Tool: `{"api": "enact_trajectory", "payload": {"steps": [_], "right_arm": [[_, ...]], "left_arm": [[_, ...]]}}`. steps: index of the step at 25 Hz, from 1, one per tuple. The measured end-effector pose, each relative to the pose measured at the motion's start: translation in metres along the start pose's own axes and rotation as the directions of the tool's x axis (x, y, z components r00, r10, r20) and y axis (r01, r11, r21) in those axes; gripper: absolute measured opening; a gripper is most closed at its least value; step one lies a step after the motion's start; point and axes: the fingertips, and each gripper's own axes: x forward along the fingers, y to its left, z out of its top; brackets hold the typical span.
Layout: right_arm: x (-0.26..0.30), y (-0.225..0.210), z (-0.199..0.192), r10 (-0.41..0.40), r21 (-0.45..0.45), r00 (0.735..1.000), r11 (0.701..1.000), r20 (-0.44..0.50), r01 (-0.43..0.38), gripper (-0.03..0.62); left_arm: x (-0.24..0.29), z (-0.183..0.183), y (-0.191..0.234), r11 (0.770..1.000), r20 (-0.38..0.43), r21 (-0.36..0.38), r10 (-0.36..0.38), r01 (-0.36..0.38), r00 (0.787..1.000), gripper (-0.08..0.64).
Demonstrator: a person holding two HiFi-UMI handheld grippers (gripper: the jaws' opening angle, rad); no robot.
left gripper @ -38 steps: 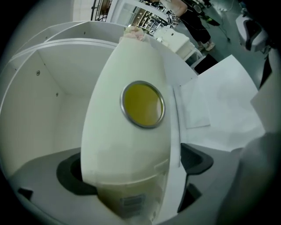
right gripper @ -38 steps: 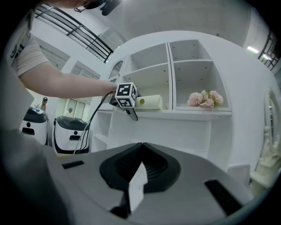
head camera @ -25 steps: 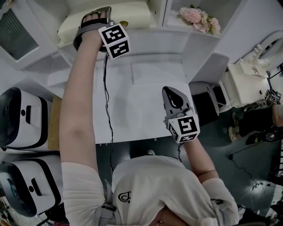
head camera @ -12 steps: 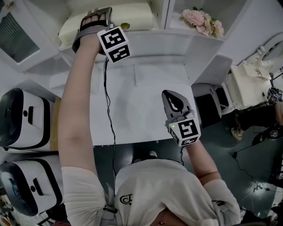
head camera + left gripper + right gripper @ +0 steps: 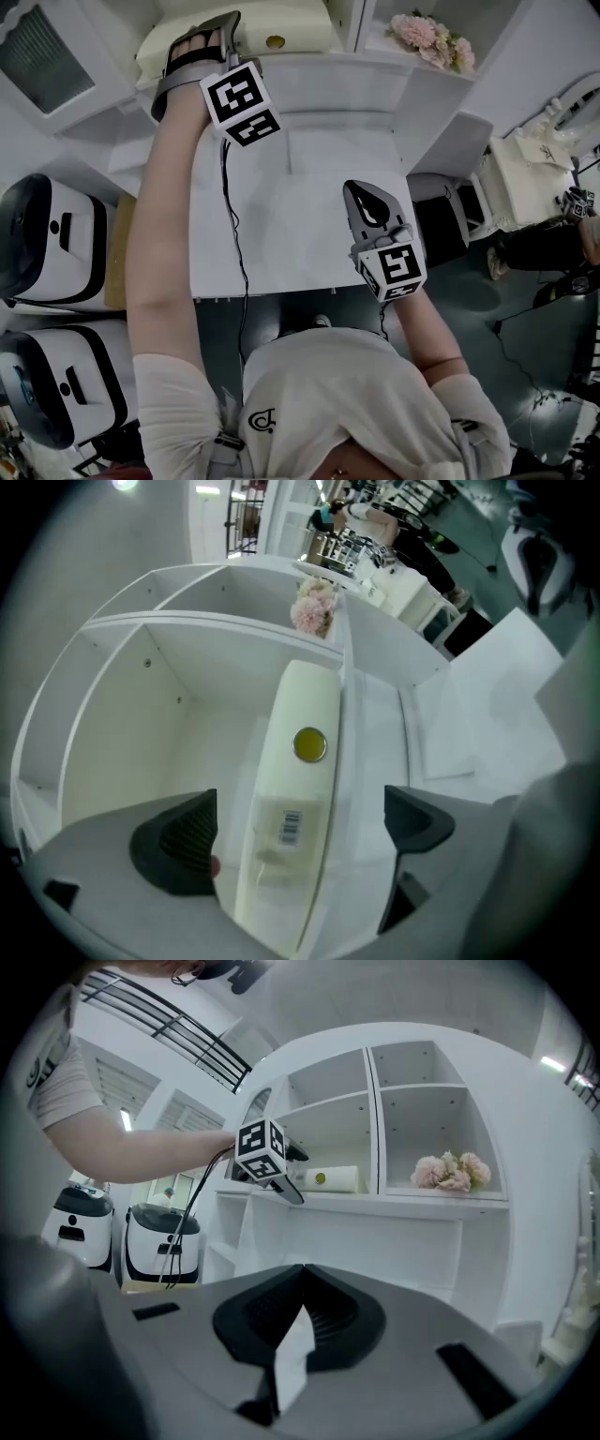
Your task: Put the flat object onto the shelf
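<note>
The flat object [image 5: 272, 33] is a cream slab with a yellow round dot and a barcode label. It lies on the floor of the left shelf compartment, along the divider [image 5: 343, 714]. My left gripper [image 5: 202, 33] is at the shelf's front edge and open. In the left gripper view the flat object [image 5: 295, 789] lies between the wide jaws of the left gripper [image 5: 300, 827], apart from both pads. My right gripper [image 5: 354, 189] hangs over the white table [image 5: 300, 253], shut with nothing held. The right gripper view shows the right gripper [image 5: 302, 1274], the left gripper [image 5: 291, 1185] and the flat object [image 5: 330, 1178].
Pink flowers [image 5: 427, 37] stand in the right shelf compartment. Two white and black machines [image 5: 47, 248] stand on the floor at the left. A black cable [image 5: 230, 216] runs from the left gripper across the table. A dark seat [image 5: 441, 211] is at the table's right.
The left gripper has drawn back a little from the shelf, and more of the flat object shows beyond it. The right gripper has hardly moved.
</note>
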Motion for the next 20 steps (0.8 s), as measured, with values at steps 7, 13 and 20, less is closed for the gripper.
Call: {"api": "enact_trajectory", "payload": {"steps": [7,13,20], "right_arm": [[-0.006,0.023,0.004,0.017,-0.008,1.0,1.0,0.005,-0.017,0.009],[-0.012,0.038,0.015,0.015,-0.013,1.0,1.0,0.023,-0.015,0.009],[-0.021,0.049,0.023,-0.002,-0.009,0.999,1.0,0.046,0.003,0.009]], "left_arm": [[-0.05,-0.004,-0.004,0.977,0.075,-0.207,0.062,-0.046,0.995,0.449],[-0.084,-0.023,-0.015,0.926,0.031,-0.354,0.151,-0.13,0.988,0.076],[-0.104,-0.04,-0.074,0.808,0.077,-0.589,0.027,0.024,0.997,0.012]]}}
